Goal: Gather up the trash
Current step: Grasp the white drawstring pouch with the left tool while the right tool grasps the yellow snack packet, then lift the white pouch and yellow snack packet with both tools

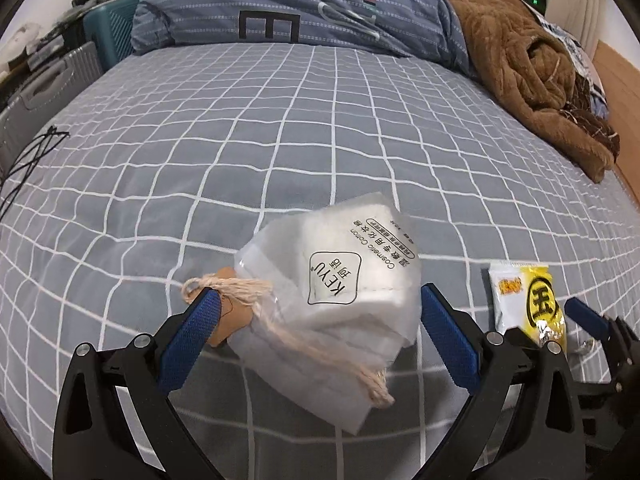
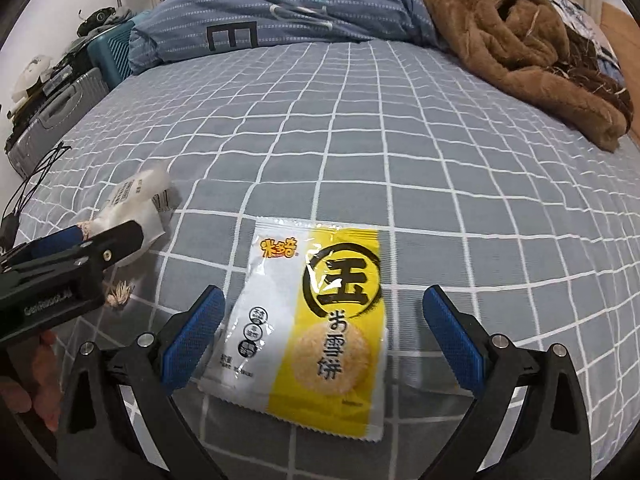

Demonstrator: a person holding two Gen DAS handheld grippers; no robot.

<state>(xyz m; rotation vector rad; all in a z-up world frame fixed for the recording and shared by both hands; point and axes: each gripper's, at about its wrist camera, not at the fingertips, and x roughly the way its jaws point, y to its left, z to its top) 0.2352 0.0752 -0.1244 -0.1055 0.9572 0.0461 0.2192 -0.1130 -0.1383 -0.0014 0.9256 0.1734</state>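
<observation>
Two pieces of trash lie on my grid-patterned bedsheet (image 2: 360, 128). My left gripper (image 1: 316, 312) stands spread wide around the cotton-pad pouch (image 1: 336, 280), its blue fingers (image 1: 192, 328) on either side. The left finger touches the pouch's twine-tied neck; whether the right one touches the pouch I cannot tell. The pouch's long axis runs from 7 o'clock, where the neck is, to 1 o'clock. My right gripper (image 2: 320, 320) is also spread open, straddling the yellow-and-white rice cracker packet (image 2: 316, 328), gripping nothing. The packet lies flat, its long axis running from 12 o'clock to 6 o'clock, leaning slightly, with its printed top edge at 12 o'clock. At 1 o'clock, well apart, sits a brown blanket (image 2: 540, 40).
</observation>
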